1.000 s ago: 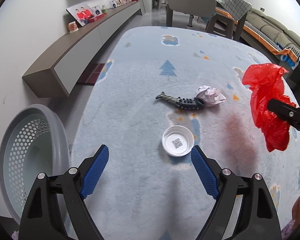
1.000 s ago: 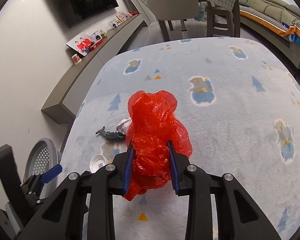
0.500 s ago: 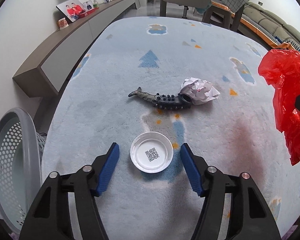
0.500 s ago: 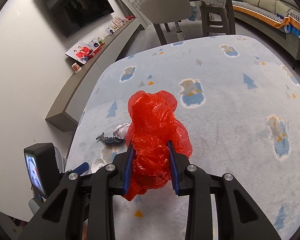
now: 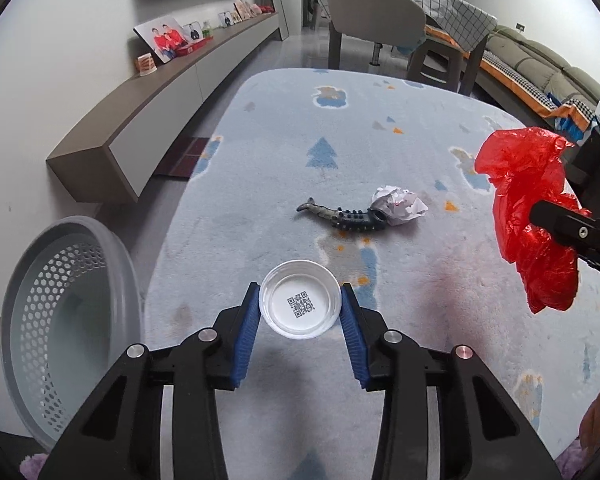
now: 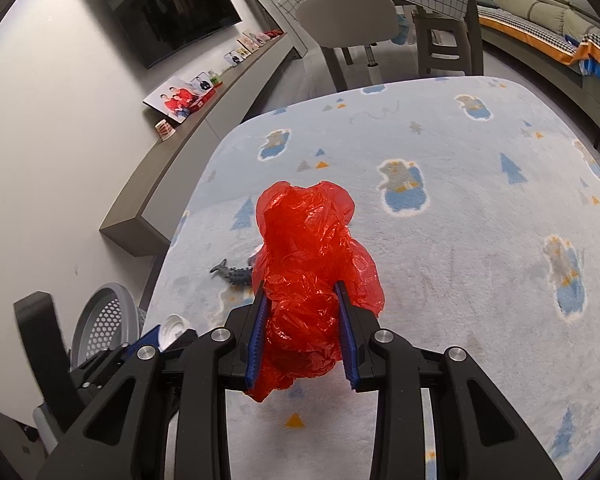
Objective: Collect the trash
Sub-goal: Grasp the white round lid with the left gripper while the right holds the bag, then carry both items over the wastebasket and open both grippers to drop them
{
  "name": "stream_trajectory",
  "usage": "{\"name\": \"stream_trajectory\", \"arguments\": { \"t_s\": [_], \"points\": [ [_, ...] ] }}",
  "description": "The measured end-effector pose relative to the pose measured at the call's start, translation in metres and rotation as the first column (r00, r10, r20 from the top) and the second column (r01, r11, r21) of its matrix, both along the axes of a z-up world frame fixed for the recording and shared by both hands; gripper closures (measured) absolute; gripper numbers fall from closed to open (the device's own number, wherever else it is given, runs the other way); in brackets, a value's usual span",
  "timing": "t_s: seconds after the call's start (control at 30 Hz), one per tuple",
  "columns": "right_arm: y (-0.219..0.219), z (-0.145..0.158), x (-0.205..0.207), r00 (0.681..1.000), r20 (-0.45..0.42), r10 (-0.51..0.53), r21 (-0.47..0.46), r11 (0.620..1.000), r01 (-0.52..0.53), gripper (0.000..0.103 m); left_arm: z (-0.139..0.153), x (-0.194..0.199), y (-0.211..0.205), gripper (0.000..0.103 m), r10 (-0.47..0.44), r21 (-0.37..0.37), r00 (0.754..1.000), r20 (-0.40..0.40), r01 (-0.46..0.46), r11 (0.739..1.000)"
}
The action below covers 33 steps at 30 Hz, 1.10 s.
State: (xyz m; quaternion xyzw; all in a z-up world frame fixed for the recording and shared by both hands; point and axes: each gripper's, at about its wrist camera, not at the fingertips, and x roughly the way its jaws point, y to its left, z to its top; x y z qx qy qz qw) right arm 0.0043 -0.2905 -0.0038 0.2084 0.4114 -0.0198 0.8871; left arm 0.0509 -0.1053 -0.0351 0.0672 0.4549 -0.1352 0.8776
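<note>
A round white lid (image 5: 299, 304) with a QR code sits between the blue pads of my left gripper (image 5: 299, 287). The jaws are closing, and both pads touch the lid's rim just above the rug. My right gripper (image 6: 300, 290) is shut on a crumpled red plastic bag (image 6: 308, 272), which hangs at the right in the left wrist view (image 5: 528, 216). A ball of white crumpled paper (image 5: 398, 204) lies on the rug further ahead. It touches a dark toy fish (image 5: 340, 218). The right wrist view shows the lid (image 6: 174, 328) at lower left.
A grey perforated basket (image 5: 60, 320) stands off the rug's left edge. The pale blue patterned rug (image 5: 340, 140) stretches ahead. A low wall cabinet (image 5: 140, 120) runs along the left, a chair and covered table (image 5: 376, 12) stand behind the rug, and a sofa (image 5: 540, 64) stands far right.
My left gripper moved forward over the white lid and its jaws narrowed until the pads met the rim. The right gripper kept its hold on the red bag and stayed put.
</note>
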Motion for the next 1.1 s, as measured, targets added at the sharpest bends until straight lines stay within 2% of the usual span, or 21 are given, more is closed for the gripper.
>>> {"name": "stream_trajectory", "arguments": {
  "t_s": [0.27,0.43,0.57,0.77,1.0,1.1],
  "points": [
    [0.057,0.014,-0.002,0.992,0.013,0.129,-0.029,0.991,-0.129,0.072,0.035,-0.022,0.069,0.064,0.09,0.01,0.994,0.064,-0.091,0.996],
    [0.113,0.023,0.002,0.969,0.018,0.246,-0.038,0.969,-0.246,0.072,0.049,-0.028,0.12,0.064,0.154,0.013,0.984,0.091,-0.156,0.988],
    [0.163,0.027,0.01,0.938,0.035,0.344,-0.01,0.939,-0.344,0.072,0.055,-0.031,0.16,0.064,0.211,0.017,0.972,0.101,-0.214,0.977],
    [0.231,0.024,0.028,0.875,0.012,0.484,-0.022,0.875,-0.483,0.072,0.051,-0.029,0.21,0.064,0.306,0.052,0.948,0.094,-0.311,0.949],
    [0.281,0.014,0.046,0.813,-0.032,0.581,-0.041,0.812,-0.582,0.072,0.037,-0.018,0.25,0.064,0.374,0.067,0.925,0.064,-0.377,0.924],
    [0.294,0.009,0.053,0.797,-0.048,0.602,-0.05,0.796,-0.603,0.072,0.032,-0.013,0.26,0.063,0.391,0.069,0.919,0.05,-0.393,0.917]
  ]
}}
